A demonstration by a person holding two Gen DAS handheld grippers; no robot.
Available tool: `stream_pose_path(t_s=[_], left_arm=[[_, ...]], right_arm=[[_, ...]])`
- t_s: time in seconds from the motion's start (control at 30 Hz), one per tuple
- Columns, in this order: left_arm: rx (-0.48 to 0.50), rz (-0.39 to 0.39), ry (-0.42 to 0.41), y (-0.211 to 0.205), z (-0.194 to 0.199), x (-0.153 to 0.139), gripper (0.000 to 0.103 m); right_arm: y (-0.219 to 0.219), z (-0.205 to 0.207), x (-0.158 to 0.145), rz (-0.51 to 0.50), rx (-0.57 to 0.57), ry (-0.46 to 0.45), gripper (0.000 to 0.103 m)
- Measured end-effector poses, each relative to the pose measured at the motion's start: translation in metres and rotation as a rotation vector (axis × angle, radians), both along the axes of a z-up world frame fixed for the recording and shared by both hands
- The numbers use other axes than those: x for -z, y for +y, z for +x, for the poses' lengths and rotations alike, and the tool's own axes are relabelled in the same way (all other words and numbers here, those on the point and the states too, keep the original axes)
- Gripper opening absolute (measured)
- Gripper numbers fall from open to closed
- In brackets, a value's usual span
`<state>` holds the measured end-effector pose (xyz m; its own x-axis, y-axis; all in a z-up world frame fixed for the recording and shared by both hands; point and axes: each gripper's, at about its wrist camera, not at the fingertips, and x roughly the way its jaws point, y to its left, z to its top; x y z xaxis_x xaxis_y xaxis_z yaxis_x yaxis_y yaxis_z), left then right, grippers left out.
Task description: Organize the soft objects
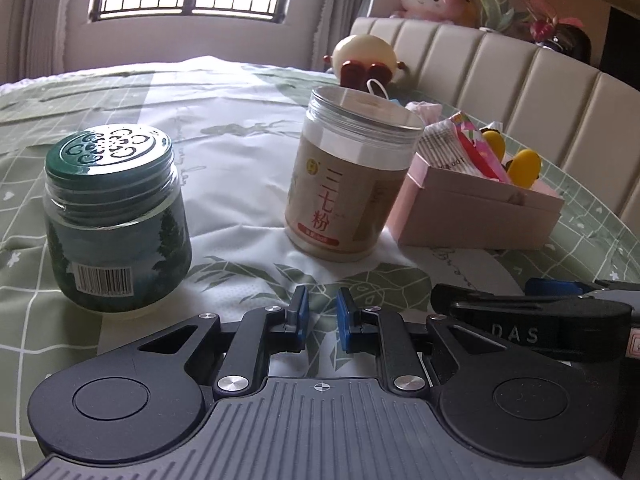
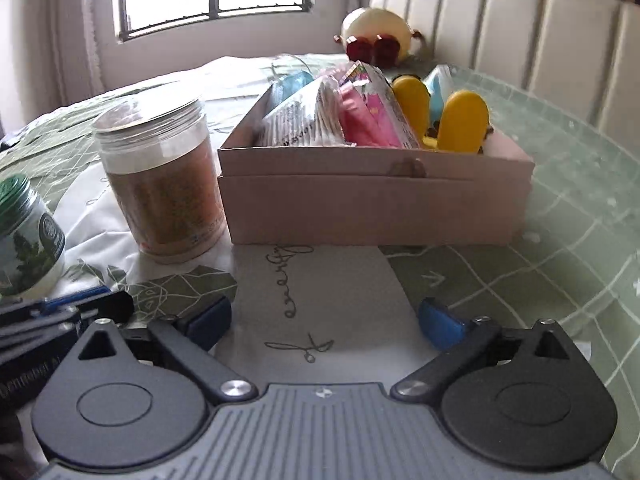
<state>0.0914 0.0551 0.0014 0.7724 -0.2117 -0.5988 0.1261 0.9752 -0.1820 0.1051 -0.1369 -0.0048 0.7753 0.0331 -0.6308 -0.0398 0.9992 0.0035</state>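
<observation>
- Left gripper: fingers nearly together, a narrow gap, nothing held; low centre of frame
- Right gripper: fingers wide apart, empty, facing pink box
- Soft packets and yellow toy sit in box, frame centre
- Judged: between picks; round plush, upper centre, likely next, needing a long reach

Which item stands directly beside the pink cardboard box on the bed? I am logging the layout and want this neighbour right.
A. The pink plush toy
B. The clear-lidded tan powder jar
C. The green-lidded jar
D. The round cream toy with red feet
B. In the right wrist view the clear-lidded tan powder jar stands right at the left end of the pink cardboard box, while the green-lidded jar sits farther left.
</observation>
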Motion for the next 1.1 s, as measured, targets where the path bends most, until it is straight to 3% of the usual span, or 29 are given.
stream_pose_path(t_s=[0.2,0.47,1.1], left_arm=[[-0.011,0.034,-0.004,-0.007,0.002,0.000,0.018],[-0.010,0.147,-0.019,-0.022,-0.001,-0.002,0.018],[-0.007,0.156,-0.021,-0.022,-0.001,-0.001,0.018]], right_arm=[[-0.005,0.000,0.003,0.010,-0.001,-0.021,0.103],[-0.004,-0.005,0.003,0.012,0.000,-0.027,0.103],[-0.005,-0.004,0.003,0.012,-0.001,-0.028,0.103]])
